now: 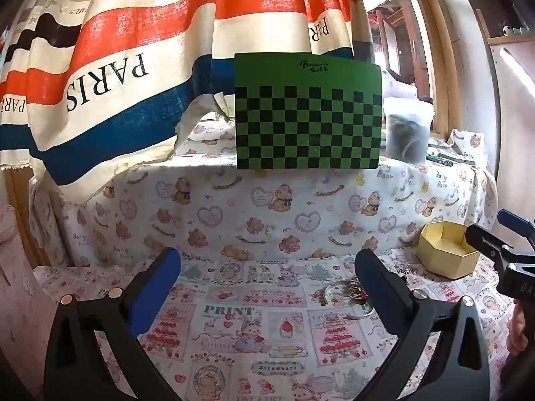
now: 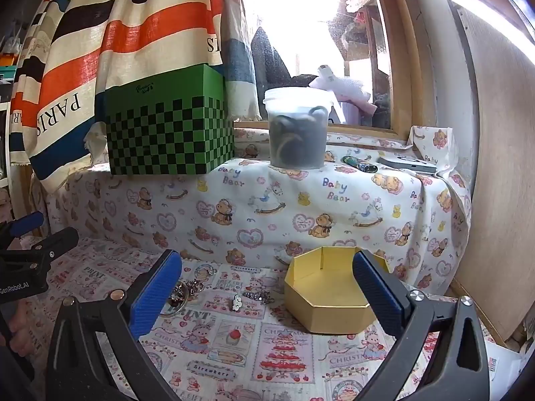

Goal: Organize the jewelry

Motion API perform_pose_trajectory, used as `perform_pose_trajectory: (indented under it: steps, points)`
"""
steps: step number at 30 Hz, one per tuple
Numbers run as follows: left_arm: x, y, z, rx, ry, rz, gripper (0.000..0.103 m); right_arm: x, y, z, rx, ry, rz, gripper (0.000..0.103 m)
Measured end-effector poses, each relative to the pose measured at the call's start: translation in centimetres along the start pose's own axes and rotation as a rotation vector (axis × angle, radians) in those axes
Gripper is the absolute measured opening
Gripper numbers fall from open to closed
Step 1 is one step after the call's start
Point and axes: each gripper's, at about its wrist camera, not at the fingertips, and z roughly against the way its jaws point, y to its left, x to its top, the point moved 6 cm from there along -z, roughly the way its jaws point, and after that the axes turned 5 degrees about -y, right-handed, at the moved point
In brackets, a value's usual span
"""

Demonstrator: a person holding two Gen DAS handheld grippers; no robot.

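Observation:
An open gold octagonal box (image 2: 326, 295) sits on the printed cloth, empty inside; it also shows in the left wrist view (image 1: 446, 252). Loose jewelry lies left of it: a silver chain piece (image 2: 257, 296), a small white charm (image 2: 236, 301), and a pile with a bangle (image 2: 182, 292). The pile shows in the left wrist view (image 1: 347, 292), partly behind my left gripper's right finger. My left gripper (image 1: 267, 289) is open and empty above the cloth. My right gripper (image 2: 267, 292) is open and empty, its right finger in front of the box.
A raised ledge behind holds a green checkered box (image 2: 167, 127), a lidded plastic tub (image 2: 297, 130), a lighter (image 2: 361, 164) and a flat grey device (image 2: 408, 164). A striped curtain (image 1: 117, 67) hangs left. A wooden panel (image 2: 495, 183) stands right.

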Motion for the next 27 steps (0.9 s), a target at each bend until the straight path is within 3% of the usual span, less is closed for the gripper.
perform_pose_trajectory:
  steps: [27]
  points:
    - [-0.07, -0.03, -0.02, 0.003, 0.003, -0.015, 0.103, -0.07, -0.04, -0.06, 0.001, 0.001, 0.003, 0.103]
